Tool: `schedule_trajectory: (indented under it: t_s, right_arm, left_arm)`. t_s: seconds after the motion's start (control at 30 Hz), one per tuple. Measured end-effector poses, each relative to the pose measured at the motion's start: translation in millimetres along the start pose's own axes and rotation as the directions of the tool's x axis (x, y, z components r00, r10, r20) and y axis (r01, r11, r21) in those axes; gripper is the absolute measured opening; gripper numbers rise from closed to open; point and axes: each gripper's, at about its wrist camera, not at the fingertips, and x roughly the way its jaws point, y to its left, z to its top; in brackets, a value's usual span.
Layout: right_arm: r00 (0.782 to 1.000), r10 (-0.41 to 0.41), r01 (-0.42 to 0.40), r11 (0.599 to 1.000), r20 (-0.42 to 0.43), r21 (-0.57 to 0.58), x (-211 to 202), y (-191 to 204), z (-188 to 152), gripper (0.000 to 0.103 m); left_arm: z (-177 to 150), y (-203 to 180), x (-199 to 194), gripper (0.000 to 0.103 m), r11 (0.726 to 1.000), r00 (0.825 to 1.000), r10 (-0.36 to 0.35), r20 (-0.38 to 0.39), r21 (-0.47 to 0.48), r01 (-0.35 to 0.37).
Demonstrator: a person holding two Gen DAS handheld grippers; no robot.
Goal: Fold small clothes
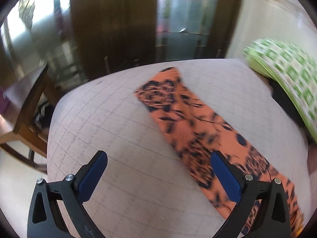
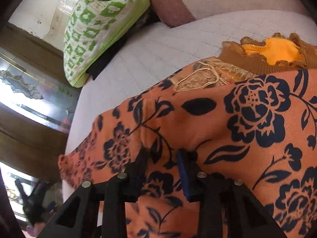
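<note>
An orange garment with a dark floral print (image 1: 190, 123) lies as a long strip across the pale quilted bed (image 1: 111, 111). My left gripper (image 1: 158, 158) is open and empty above the bed, its right finger over the garment's edge. In the right wrist view the same garment (image 2: 247, 119) fills the frame. My right gripper (image 2: 162, 156) is shut on a raised fold of this garment, which puckers between the fingers (image 2: 182, 170).
A green-and-white patterned pillow (image 1: 285, 79) (image 2: 99, 25) lies at the bed's far side. A brown and yellow ruffled garment (image 2: 273, 53) lies beyond the orange one. A wooden chair (image 1: 25, 111) stands left of the bed. A dark wooden door stands behind.
</note>
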Motion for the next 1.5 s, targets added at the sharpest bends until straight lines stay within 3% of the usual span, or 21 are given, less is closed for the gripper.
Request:
schedule_trajectory:
  t_s: [0.1,0.27,0.37,0.53,0.6,0.7,0.8,0.93,0.97,1.03,1.07,1.1,1.17,1.3,1.5]
  right_arm:
    - [0.998,0.056,-0.056,0.998,0.010,-0.004,-24,-7,-9,0.035]
    - [0.994,0.094,-0.087,0.988,0.047,-0.126,-75,-26,-52,0.035]
    - [0.991,0.119,-0.111,0.984,0.053,-0.138,-100,-53,-85,0.035]
    - [0.989,0.141,-0.139,0.989,0.048,-0.049,-107,-101,-117,0.035]
    - [0.984,0.168,-0.166,0.986,0.061,-0.033,-108,-107,-118,0.035]
    - [0.990,0.122,-0.116,0.989,0.064,-0.090,-101,-95,-114,0.035]
    - [0.994,0.087,-0.076,0.987,0.069,-0.140,-96,-86,-112,0.035]
    - [0.990,0.121,-0.113,0.988,0.072,-0.107,-95,-92,-112,0.035]
    - [0.990,0.123,-0.115,0.988,0.074,-0.104,-95,-93,-112,0.035]
    - [0.990,0.118,-0.109,0.988,0.077,-0.113,-95,-91,-113,0.035]
    - [0.990,0.117,-0.107,0.987,0.079,-0.117,-95,-91,-113,0.035]
    - [0.990,0.118,-0.108,0.987,0.079,-0.118,-95,-92,-113,0.035]
    - [0.989,0.127,-0.117,0.986,0.079,-0.115,-95,-93,-113,0.035]
    - [0.986,0.145,-0.135,0.985,0.085,-0.111,-95,-96,-114,0.035]
    - [0.982,0.162,-0.149,0.981,0.098,-0.125,-97,-98,-116,0.035]
  left_arm:
    - [15,28,15,0.103,0.997,0.999,-0.011,-0.037,-0.074,0.008]
    - [33,75,41,0.103,0.974,0.992,-0.099,-0.082,-0.214,0.080]
    - [36,85,49,0.103,0.958,0.987,-0.142,-0.077,-0.261,0.117]
    - [43,73,65,0.097,0.944,0.968,-0.238,-0.083,-0.253,0.211]
    - [44,64,70,0.097,0.954,0.973,-0.213,-0.084,-0.232,0.189]
    - [50,51,80,0.096,0.960,0.973,-0.220,-0.076,-0.195,0.202]
    - [57,40,95,0.096,0.979,0.985,-0.158,-0.062,-0.136,0.149]
    - [62,24,110,0.093,0.994,0.995,-0.093,-0.024,-0.052,0.092]
    - [65,20,112,0.085,0.996,0.997,-0.080,-0.014,-0.036,0.080]
    - [67,19,110,0.058,0.997,0.998,-0.067,0.000,-0.027,0.067]
    - [69,20,109,0.032,0.995,0.996,-0.092,0.006,-0.034,0.092]
    - [71,22,109,0.021,0.989,0.991,-0.136,0.001,-0.051,0.136]
    - [71,29,111,0.017,0.970,0.974,-0.225,-0.010,-0.101,0.223]
    - [69,32,95,0.014,0.948,0.959,-0.282,0.030,-0.145,0.284]
    - [69,-1,28,0.014,0.937,0.929,-0.345,0.131,-0.005,0.349]
